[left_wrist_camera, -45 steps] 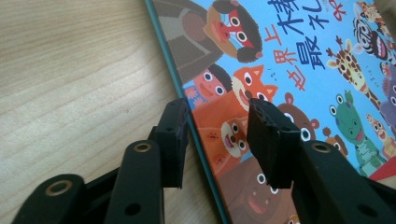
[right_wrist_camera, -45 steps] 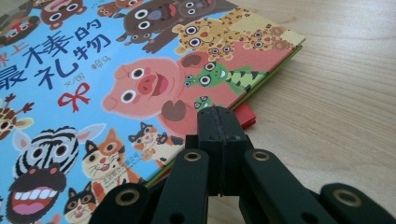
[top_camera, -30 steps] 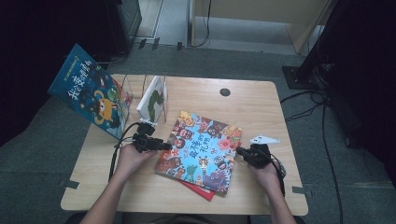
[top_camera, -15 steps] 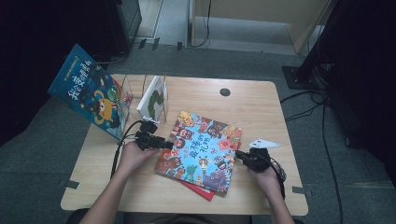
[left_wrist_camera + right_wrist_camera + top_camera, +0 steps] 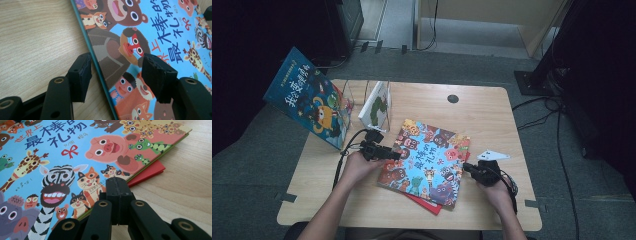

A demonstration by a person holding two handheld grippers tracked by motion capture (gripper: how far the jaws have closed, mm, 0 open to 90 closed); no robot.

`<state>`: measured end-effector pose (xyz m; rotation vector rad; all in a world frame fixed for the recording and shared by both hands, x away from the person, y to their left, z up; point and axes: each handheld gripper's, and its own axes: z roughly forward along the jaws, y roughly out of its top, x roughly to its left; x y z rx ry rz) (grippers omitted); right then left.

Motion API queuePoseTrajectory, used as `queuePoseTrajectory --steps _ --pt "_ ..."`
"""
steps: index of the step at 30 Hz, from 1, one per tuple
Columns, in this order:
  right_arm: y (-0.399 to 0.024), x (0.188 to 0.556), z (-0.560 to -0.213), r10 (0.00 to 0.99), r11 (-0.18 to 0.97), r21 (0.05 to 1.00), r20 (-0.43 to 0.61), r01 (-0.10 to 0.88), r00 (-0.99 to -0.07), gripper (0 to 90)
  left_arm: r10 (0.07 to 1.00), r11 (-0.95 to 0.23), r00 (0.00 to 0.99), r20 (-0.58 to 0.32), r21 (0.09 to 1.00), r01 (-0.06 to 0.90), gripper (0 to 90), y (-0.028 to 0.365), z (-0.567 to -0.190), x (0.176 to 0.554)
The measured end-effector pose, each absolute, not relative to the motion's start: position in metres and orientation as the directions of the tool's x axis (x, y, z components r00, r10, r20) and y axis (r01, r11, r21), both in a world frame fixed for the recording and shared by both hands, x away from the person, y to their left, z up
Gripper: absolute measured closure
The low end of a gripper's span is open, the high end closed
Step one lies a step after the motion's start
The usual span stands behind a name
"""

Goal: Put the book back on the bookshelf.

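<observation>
Four books: animal-cover book (image 5: pixel 427 162) atop red book (image 5: pixel 428 205), blue book (image 5: pixel 309 102), white book (image 5: pixel 376 106). Two tools: left tool (image 5: pixel 398 156), right tool (image 5: pixel 466 168). One desk (image 5: pixel 484 115).

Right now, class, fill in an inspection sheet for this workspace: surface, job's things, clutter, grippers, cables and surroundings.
Surface: light wooden table, round dark grommet near the far edge.
Job's things: animal picture book lying flat on a red book.
Clutter: clear book stand holding a white book; blue book leaning at the table's left.
Grippers: left gripper, jaws just opening, astride the picture book's edge without pressing; right gripper, jaws shut, at the book's other edge.
Cables: black cable trailing from the left gripper; more on the floor.
Surroundings: grey carpet, dark furniture around.
</observation>
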<state>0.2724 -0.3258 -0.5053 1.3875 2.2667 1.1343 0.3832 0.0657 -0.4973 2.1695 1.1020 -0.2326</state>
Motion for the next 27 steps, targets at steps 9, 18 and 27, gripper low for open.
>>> queuePoseTrajectory --steps 9,18,27 --pt "-0.320 0.276 -0.506 0.834 0.251 0.731 0.169 0.635 -0.525 90.0 0.652 -0.391 0.613 -0.445 0.495 0.776 37.2 0.070 -0.497 0.384" --pt "-0.312 0.278 -0.506 0.826 0.262 0.733 0.166 0.628 -0.539 90.0 0.695 -0.366 0.584 -0.419 0.493 0.789 34.9 0.072 -0.496 0.384" --pt "-0.315 0.281 -0.507 0.817 0.242 0.729 0.204 0.641 -0.540 90.0 0.712 -0.320 0.505 -0.487 0.415 0.852 49.9 0.077 -0.494 0.388"
